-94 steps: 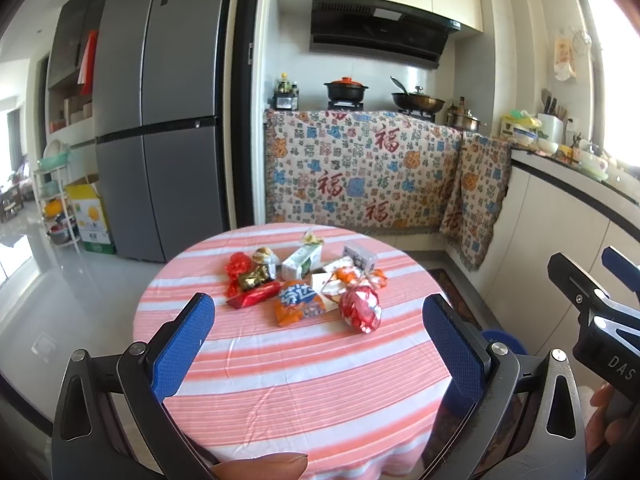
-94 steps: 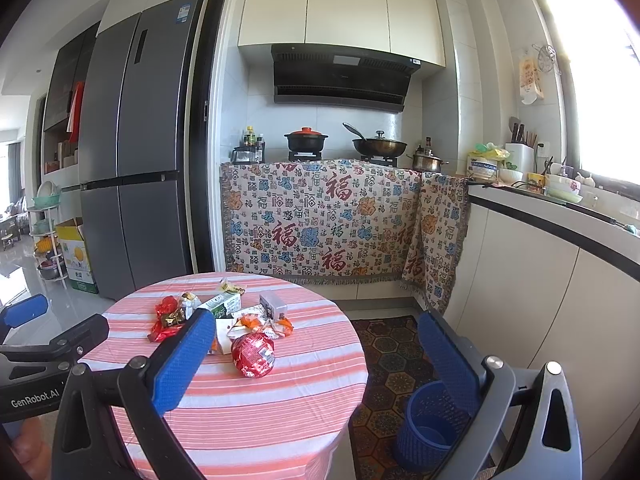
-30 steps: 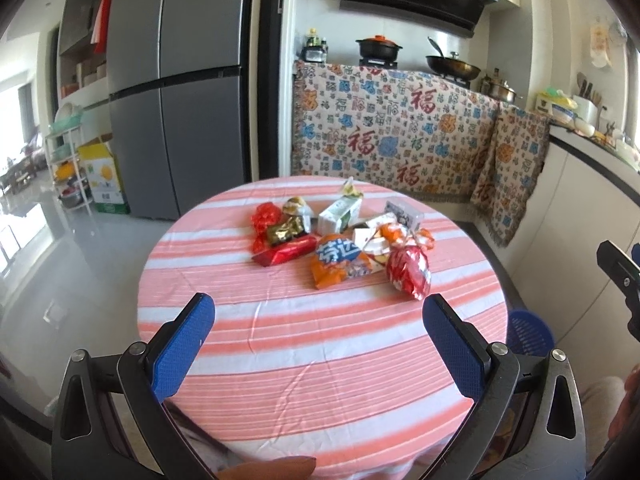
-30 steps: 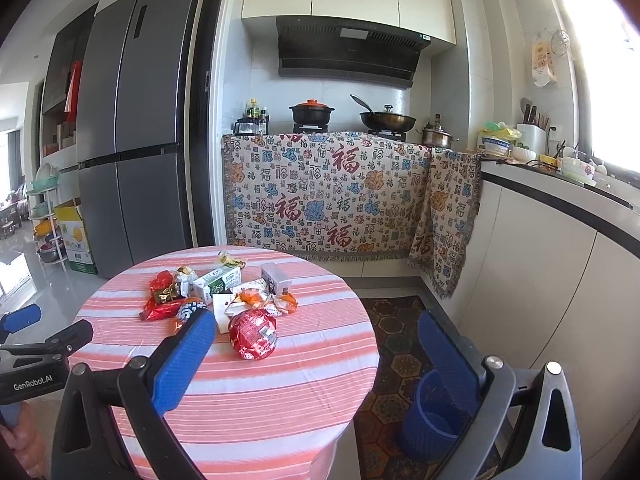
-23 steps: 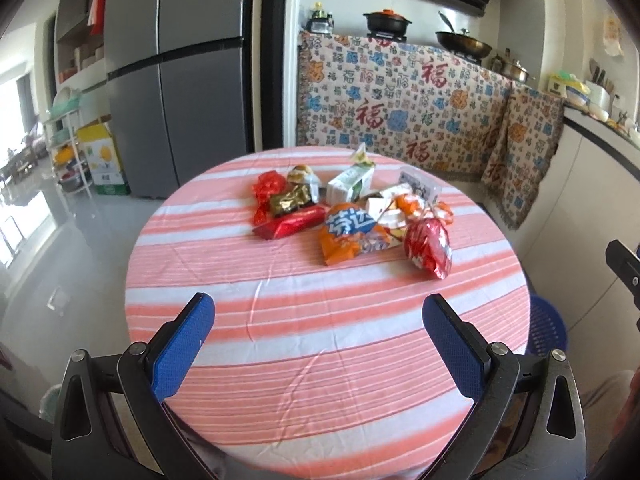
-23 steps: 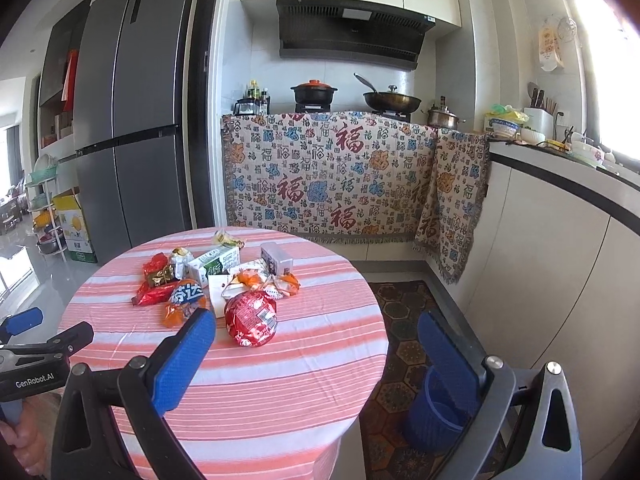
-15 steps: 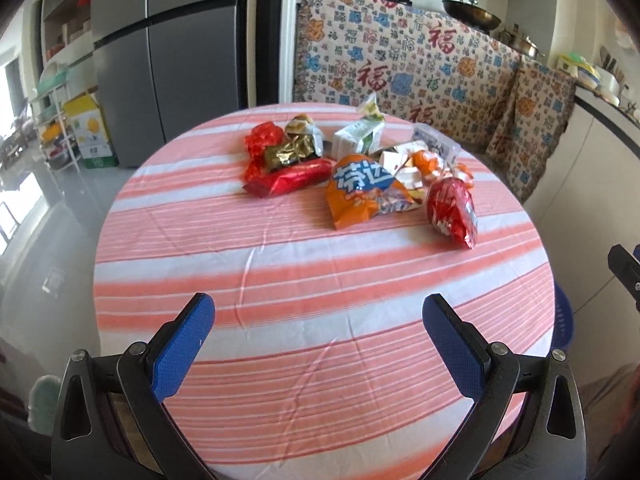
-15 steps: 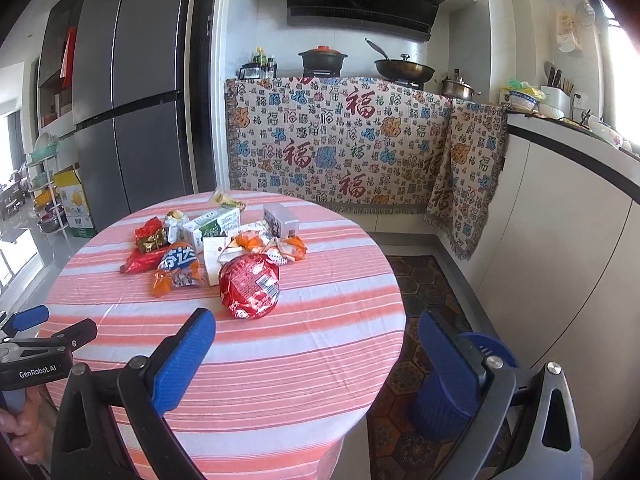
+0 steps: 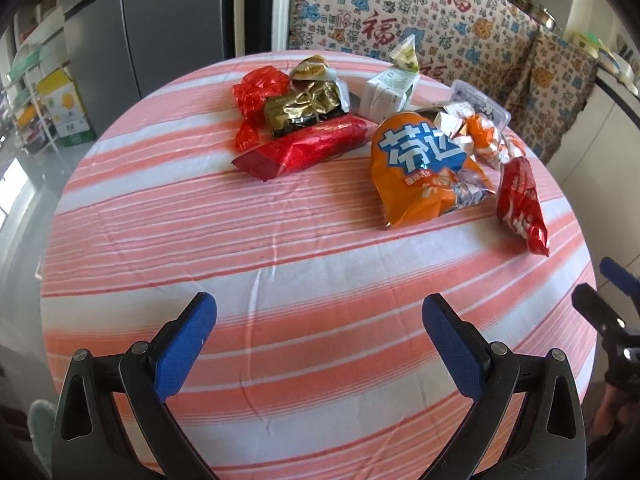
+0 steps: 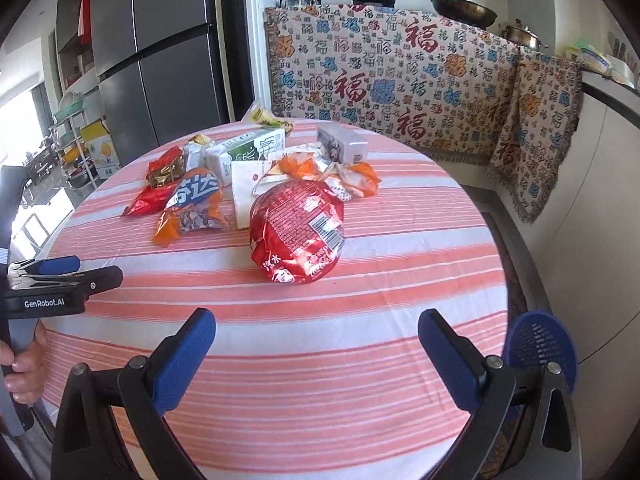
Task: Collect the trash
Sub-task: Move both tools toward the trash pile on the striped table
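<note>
A heap of trash lies on the far half of a round table with a striped pink cloth (image 9: pixel 280 280). It holds an orange snack bag (image 9: pixel 420 172), a long red wrapper (image 9: pixel 304 148), a gold wrapper (image 9: pixel 304 108), a white milk carton (image 9: pixel 388 88) and a round red bag (image 10: pixel 298 232). My left gripper (image 9: pixel 320 324) hovers open over the near table edge, nothing between its fingers. My right gripper (image 10: pixel 316 340) is open too, just short of the round red bag. A blue mesh bin (image 10: pixel 540 344) stands on the floor at the right.
A grey fridge (image 10: pixel 160 48) stands behind the table at the left. A counter draped with patterned cloth (image 10: pixel 400 72) runs along the back, with pots on it. White cabinets (image 10: pixel 600 200) line the right side. A hand (image 10: pixel 24 360) holds the left gripper's handle.
Both grippers have moved forward and tilted down toward the table, so the trash now looks much larger and closer. Both have stayed open and empty.
</note>
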### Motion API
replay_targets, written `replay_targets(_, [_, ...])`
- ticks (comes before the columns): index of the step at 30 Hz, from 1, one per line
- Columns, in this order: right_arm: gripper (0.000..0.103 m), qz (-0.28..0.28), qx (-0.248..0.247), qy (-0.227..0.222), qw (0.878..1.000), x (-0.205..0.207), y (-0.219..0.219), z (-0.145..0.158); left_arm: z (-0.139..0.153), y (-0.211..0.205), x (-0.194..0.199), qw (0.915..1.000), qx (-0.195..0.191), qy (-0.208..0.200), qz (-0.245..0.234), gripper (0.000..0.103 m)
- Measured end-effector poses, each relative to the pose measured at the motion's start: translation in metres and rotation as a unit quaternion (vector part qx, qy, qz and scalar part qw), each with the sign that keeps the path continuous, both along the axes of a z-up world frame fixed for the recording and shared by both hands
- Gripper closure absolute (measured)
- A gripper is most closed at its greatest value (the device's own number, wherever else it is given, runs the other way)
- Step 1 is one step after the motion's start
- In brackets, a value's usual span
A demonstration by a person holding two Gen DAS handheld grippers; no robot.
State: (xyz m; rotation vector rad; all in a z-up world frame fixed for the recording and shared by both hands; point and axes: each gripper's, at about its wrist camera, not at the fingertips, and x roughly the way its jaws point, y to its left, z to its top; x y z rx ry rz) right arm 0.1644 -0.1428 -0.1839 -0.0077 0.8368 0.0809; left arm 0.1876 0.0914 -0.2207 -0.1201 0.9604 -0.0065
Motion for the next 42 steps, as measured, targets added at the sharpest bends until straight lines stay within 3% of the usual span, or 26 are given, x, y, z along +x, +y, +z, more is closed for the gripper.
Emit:
replay_targets(4, [0.000, 0.022, 0.006, 0.033, 0.999, 0.036, 0.014, -0.021, -0.008, -0.002, -0.003, 1.0000, -0.007, -0.002, -0.006, 0.001])
replay_targets(8, [0.000, 0.027, 0.024, 0.059, 0.998, 0.066, 0.021, -0.035, -0.011, -0.008, -0.003, 0.9999, 0.011, -0.005, -0.010, 0.001])
replay_targets(14, [0.000, -0.007, 0.049, 0.071, 0.996, 0.094, 0.006, -0.039, -0.013, -0.013, -0.003, 0.9991, 0.039, -0.006, -0.012, 0.001])
replay_targets(19, [0.000, -0.049, 0.015, 0.067, 0.996, 0.087, -0.029, -0.034, -0.014, -0.014, -0.002, 0.9992, 0.039, -0.008, -0.010, 0.000])
replay_targets(24, [0.000, -0.029, 0.024, 0.087, 0.995, 0.077, -0.034, -0.046, -0.005, -0.020, 0.002, 0.9998, -0.005, -0.011, -0.019, 0.001])
replay_targets(27, [0.000, -0.011, 0.005, 0.076, 0.997, 0.069, -0.023, -0.045, 0.015, -0.024, 0.010, 0.9978, -0.057, -0.018, -0.028, 0.001])
replay_targets(30, [0.000, -0.010, 0.002, 0.069, 0.998, 0.064, -0.019, -0.046, 0.033, -0.036, 0.032, 0.9960, -0.078, -0.018, -0.040, 0.001])
replay_targets(34, [0.000, -0.011, -0.002, 0.067, 0.998, 0.063, -0.021, -0.046, 0.044, -0.065, 0.068, 0.9974, -0.046, -0.022, -0.051, 0.001])
replay_targets(37, [0.000, -0.009, -0.003, 0.066, 0.998, 0.062, -0.020, -0.046, 0.029, -0.081, 0.097, 0.9995, -0.002, 0.004, -0.030, 0.001])
replay_targets(42, [0.000, -0.006, 0.002, 0.064, 0.998, 0.061, -0.021, -0.045, 0.011, -0.070, 0.093, 0.9995, 0.015, 0.026, -0.009, 0.001])
